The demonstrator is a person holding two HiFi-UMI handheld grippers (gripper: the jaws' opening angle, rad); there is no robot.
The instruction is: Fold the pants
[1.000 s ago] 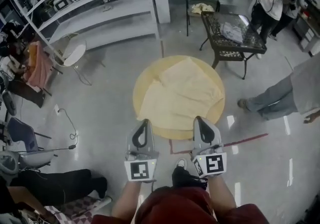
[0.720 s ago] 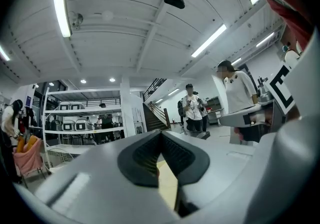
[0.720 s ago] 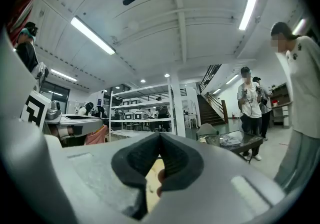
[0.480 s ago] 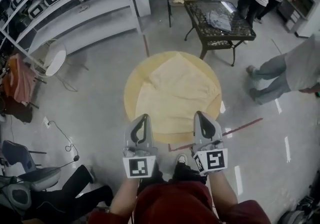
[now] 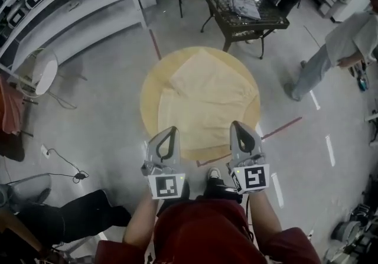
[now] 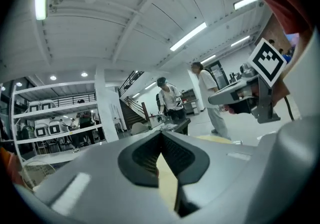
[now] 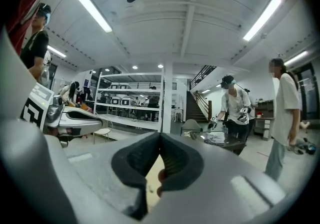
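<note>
Pants (image 5: 204,100) lie spread out flat on the round yellow tabletop (image 5: 149,103), in the middle of the gray floor (image 5: 100,109). They are pale, almost the same color as the tabletop. They cover most of it, with one corner pointing to the far side. I think they are laid flat like this so they can be folded neatly.

The left gripper (image 5: 169,131) and the right gripper (image 5: 237,125) are held side by side at the near edge of the tabletop, one toward each near corner of the pants. Both point level, away from the person and toward the cloth. From above I cannot tell if they touch the tabletop or hang over it.

The jaws of the left gripper are pressed tight together with nothing between them. The jaws of the right gripper are closed the same way and hold nothing either. Only a bit of yellow shows below where each pair meets. They are likely closed because there is nothing to grab yet.

The folding does not look started. To begin, each pair of jaws would need to open and pinch an edge of the cloth. The cloth looks thin and soft, so it may slip or bunch up if only a little is pinched. A dark metal table (image 5: 248,12) stands well behind the round one and seems to have no part in this.
</note>
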